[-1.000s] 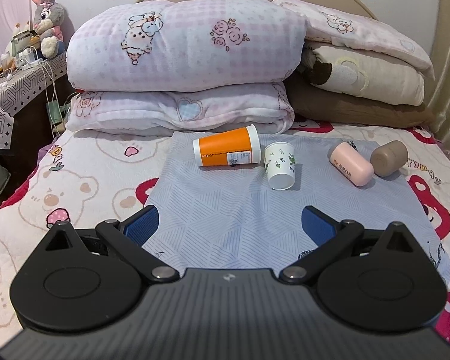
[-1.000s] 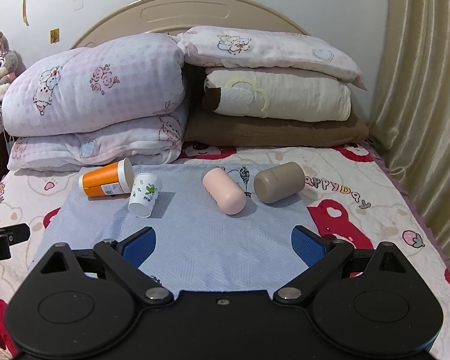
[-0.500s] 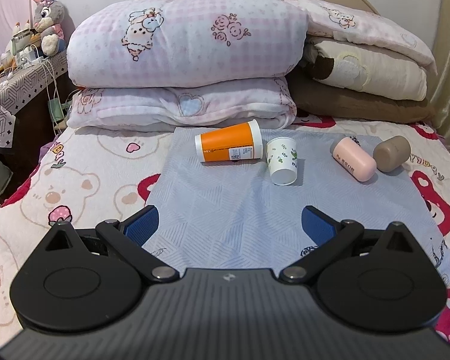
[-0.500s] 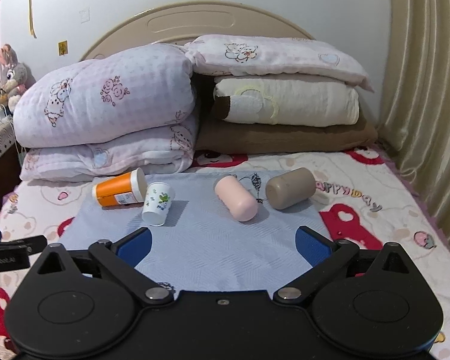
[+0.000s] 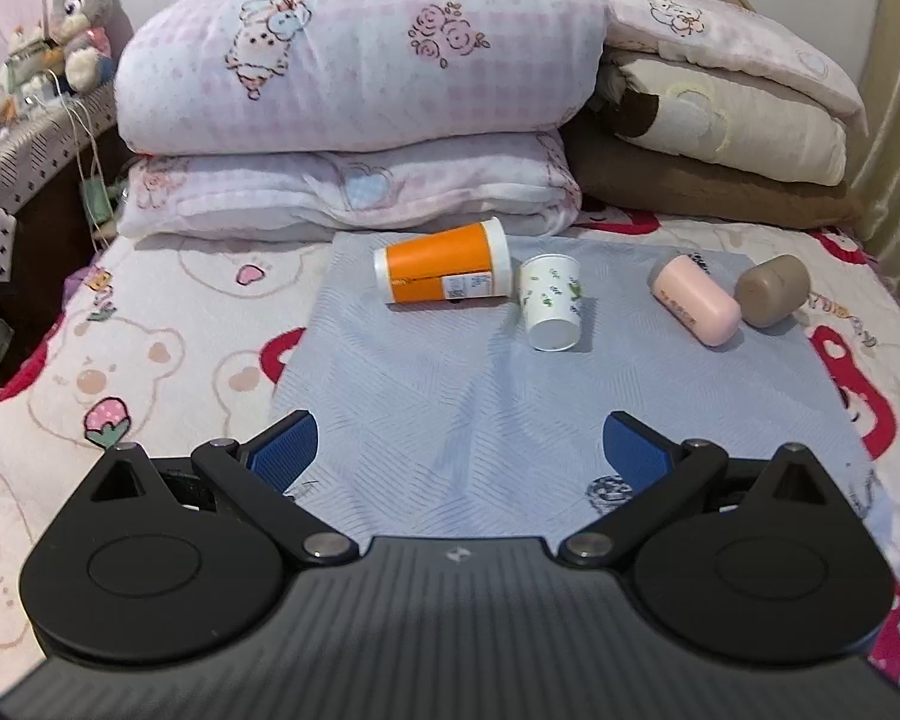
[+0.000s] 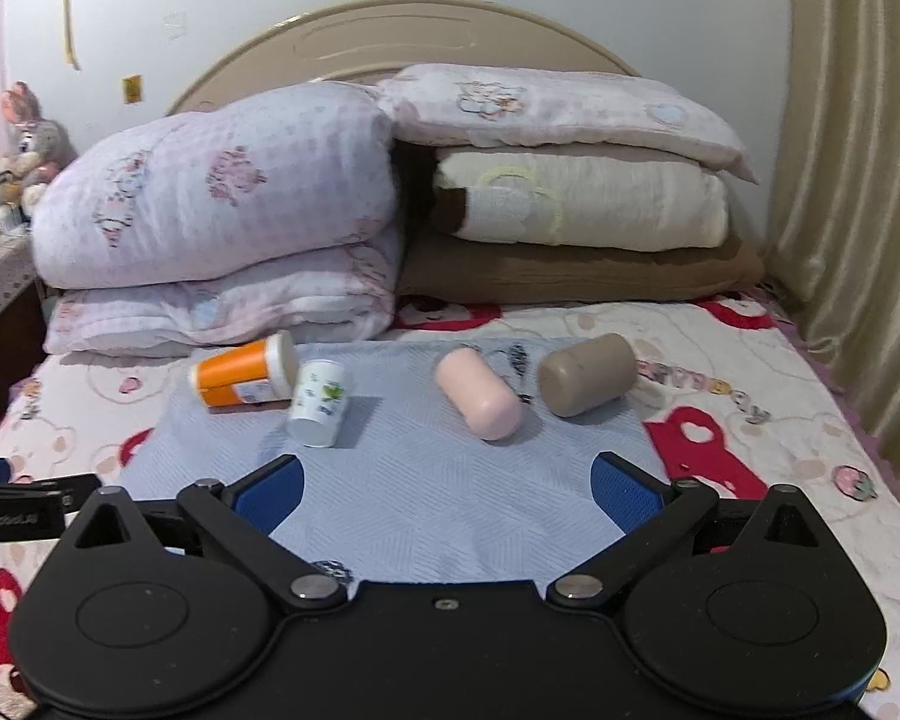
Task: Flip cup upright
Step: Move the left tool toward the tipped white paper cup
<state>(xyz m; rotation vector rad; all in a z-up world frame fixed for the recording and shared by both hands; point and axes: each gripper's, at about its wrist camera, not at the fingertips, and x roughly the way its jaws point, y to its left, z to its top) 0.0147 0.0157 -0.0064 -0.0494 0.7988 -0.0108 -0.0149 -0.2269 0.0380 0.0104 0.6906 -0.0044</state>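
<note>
Nothing is flipped yet: the orange cup [image 5: 441,264], white paper cup [image 5: 551,302], pink cup [image 5: 695,301] and brown cup [image 5: 771,290] all lie tipped over, and the left gripper [image 5: 459,450] and right gripper [image 6: 447,489] wait with fingers spread wide, holding nothing.

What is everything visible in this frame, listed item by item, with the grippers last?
orange cup: 1, orange with white ends, on its side at the mat's far left
paper cup: 1, white with green leaf print, lying tipped beside the orange cup
pink cup: 1, pale pink, on its side right of centre
brown cup: 1, taupe, on its side, farthest right
mat: 1, light blue, spread on the bed
folded quilts: 2 stacks, pink-white left, cream and brown right, by the headboard
plush rabbit: 1, grey, on the left side table
left gripper: open, empty, above the mat
right gripper: open, empty, above the mat
</note>
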